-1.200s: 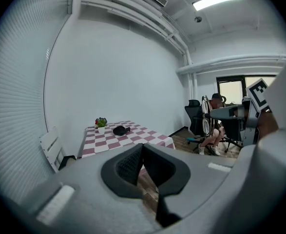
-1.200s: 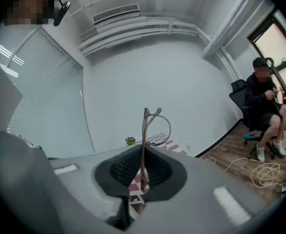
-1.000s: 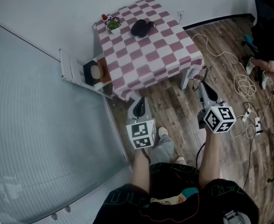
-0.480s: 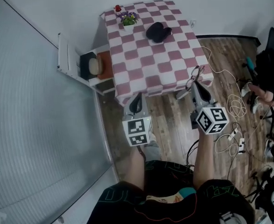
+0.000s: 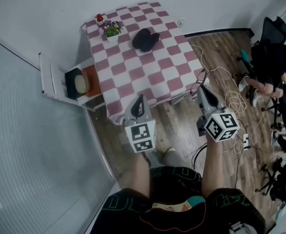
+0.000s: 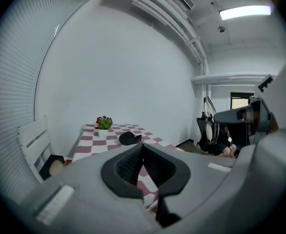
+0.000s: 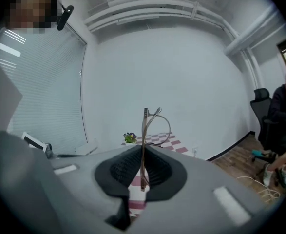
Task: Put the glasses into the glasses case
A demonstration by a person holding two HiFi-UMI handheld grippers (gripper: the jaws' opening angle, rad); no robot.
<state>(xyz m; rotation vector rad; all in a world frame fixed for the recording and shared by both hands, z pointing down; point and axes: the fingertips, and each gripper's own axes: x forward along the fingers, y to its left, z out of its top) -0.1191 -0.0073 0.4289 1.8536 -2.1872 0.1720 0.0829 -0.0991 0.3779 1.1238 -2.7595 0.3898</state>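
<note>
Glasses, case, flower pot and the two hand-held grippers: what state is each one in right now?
Glasses: held in the air, pinched by one thin arm, not yet in the case.
Right hand-held gripper: shut on the glasses.
Left hand-held gripper: shut, nothing between its jaws.
Glasses case: lying on the checked table; looks open, but too small to be sure.
Flower pot: upright near the table's far corner.

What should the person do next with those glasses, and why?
Probably step closer and carry the right gripper toward the case. Its jaws are shut on the glasses, but the case lies towards the far side of the table, and the gripper hangs short of it, near the table's front corner.
</note>
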